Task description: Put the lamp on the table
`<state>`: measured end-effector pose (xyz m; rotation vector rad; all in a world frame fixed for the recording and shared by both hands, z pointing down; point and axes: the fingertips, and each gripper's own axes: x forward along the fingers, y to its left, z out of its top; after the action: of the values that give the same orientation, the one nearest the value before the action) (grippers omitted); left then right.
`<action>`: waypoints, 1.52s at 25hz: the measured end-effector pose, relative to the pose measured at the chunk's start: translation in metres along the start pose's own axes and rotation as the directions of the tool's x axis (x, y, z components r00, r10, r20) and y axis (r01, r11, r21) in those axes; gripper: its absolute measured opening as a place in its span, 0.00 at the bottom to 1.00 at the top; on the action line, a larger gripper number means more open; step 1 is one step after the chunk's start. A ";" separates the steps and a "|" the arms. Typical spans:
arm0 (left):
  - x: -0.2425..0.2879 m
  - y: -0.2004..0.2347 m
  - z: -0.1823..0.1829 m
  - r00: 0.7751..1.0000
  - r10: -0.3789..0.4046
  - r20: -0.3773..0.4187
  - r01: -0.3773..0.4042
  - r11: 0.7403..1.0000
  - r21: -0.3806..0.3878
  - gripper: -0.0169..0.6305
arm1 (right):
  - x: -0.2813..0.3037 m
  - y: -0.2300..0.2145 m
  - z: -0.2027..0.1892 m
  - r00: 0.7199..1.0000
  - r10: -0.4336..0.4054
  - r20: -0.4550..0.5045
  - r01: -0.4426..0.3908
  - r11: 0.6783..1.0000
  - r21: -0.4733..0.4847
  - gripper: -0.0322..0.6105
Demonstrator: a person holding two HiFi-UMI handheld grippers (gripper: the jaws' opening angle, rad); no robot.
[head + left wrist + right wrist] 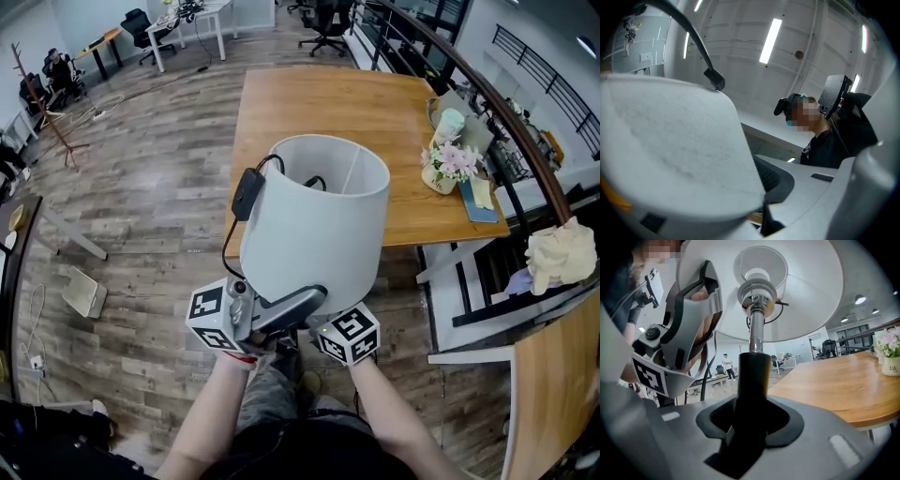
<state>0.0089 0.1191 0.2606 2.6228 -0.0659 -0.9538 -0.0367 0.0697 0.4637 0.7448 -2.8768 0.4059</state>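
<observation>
You hold the lamp (314,220) in the air, short of the table's (356,112) near edge and toward its left half, so nothing rests on the wood yet. Nearest the table's near-left corner, the cord (227,246) with its switch (247,192) dangles loose. It could catch on that corner or edge as you go over and tug the lamp askew. Your left gripper (298,305) looks pinched on the lower edge of the shade (323,262), and that thin wall may crease or slide out of the pads under load. Your right gripper (751,418) is clamped round the stem (753,371), and a smooth round post can twist or slip down in the jaws if you tilt it. The base is hidden, so you would be judging blind how far in from the near edge it lands; too close and it could tip off. Toward the table's right edge stands a vase (437,180) of flowers (455,159), which the wide shade might brush if you drift that way. As for make, the cord is thin, black and limp, and the switch is a small black oblong. The shade is a slightly tapered drum of matt, pale fabric, with a white lining and fine wire spokes inside. The stem is polished metal with ringed collars under the socket, sleeved in matt black where you grip it. The table is a flat rectangle of warm, smooth wood grain, and the vase is small, pale and rounded.
</observation>
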 end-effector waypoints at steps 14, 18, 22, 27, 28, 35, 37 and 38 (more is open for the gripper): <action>0.010 0.097 0.051 0.998 -0.058 -0.019 0.057 0.997 -0.043 0.06 | 0.061 -0.086 0.042 0.997 -0.070 0.011 0.070 0.997 0.010 0.31; 0.008 0.123 0.061 0.997 -0.069 -0.023 0.068 0.996 -0.062 0.06 | 0.078 -0.108 0.049 0.996 -0.091 0.010 0.091 0.996 0.015 0.31; 0.008 0.147 0.069 0.996 -0.086 -0.029 0.083 0.993 -0.085 0.06 | 0.091 -0.129 0.053 0.993 -0.117 0.012 0.117 0.993 0.027 0.31; 0.006 0.176 0.079 0.994 -0.106 -0.032 0.102 0.988 -0.117 0.06 | 0.107 -0.153 0.058 0.989 -0.150 0.007 0.150 0.988 0.036 0.31; 0.006 0.182 0.081 0.993 -0.110 -0.032 0.106 0.987 -0.123 0.06 | 0.110 -0.158 0.059 0.988 -0.157 0.006 0.156 0.987 0.038 0.31; 0.002 0.213 0.092 0.991 -0.128 -0.033 0.122 0.981 -0.152 0.06 | 0.130 -0.184 0.063 0.982 -0.188 0.002 0.187 0.981 0.045 0.31; -0.001 0.220 0.094 0.991 -0.131 -0.035 0.124 0.979 -0.160 0.06 | 0.137 -0.188 0.063 0.981 -0.195 0.001 0.194 0.980 0.047 0.31; -0.004 0.223 0.096 0.991 -0.132 -0.035 0.125 0.978 -0.165 0.06 | 0.140 -0.190 0.062 0.980 -0.198 -0.001 0.198 0.979 0.048 0.31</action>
<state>-0.0376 -0.1187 0.2699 2.5209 0.1872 -0.8996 -0.0685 -0.1721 0.4756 1.0304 -2.7696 0.4490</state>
